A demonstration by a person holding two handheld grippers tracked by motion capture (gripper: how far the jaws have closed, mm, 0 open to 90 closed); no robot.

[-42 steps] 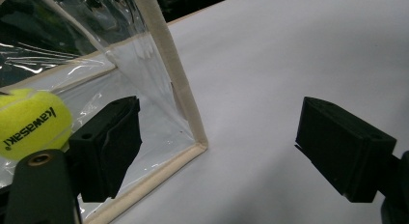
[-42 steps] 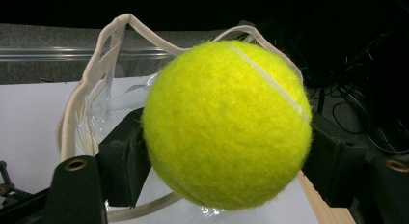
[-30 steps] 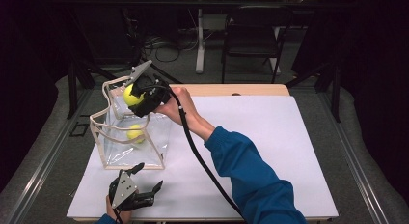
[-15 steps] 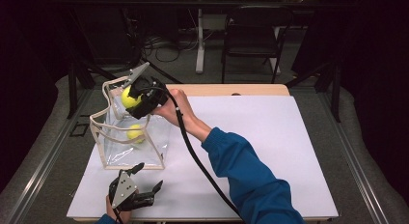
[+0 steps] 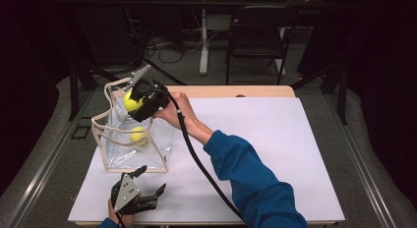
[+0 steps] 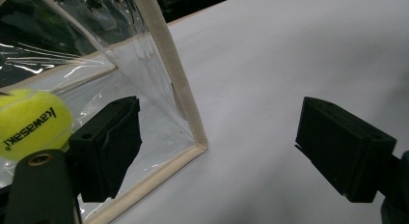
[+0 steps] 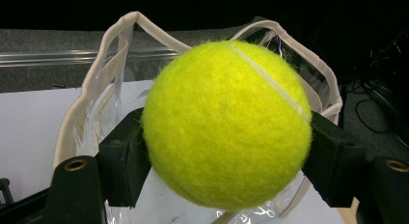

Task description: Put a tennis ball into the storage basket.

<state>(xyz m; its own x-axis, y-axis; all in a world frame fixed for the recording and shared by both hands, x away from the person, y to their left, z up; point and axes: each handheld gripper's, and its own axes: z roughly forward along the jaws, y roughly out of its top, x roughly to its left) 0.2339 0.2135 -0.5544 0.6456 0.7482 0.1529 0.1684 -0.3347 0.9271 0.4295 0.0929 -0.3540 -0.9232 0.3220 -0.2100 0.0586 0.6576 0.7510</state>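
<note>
Wooden table (image 5: 255, 92) mid-frame, white sheet (image 5: 275, 154) covering most of it — clear bag (image 5: 129, 139) stands left, left gripper (image 5: 147, 194) apparently resting lower left.

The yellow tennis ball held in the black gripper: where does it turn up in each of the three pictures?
High view: the held yellow tennis ball sits upper left, above the clear plastic bag.
Left gripper view: only the second ball, lying inside the bag, is seen, at the left edge.
Right gripper view: centre, clamped in the right gripper.
Shared landmark: the bag's cream fabric trim.
</note>
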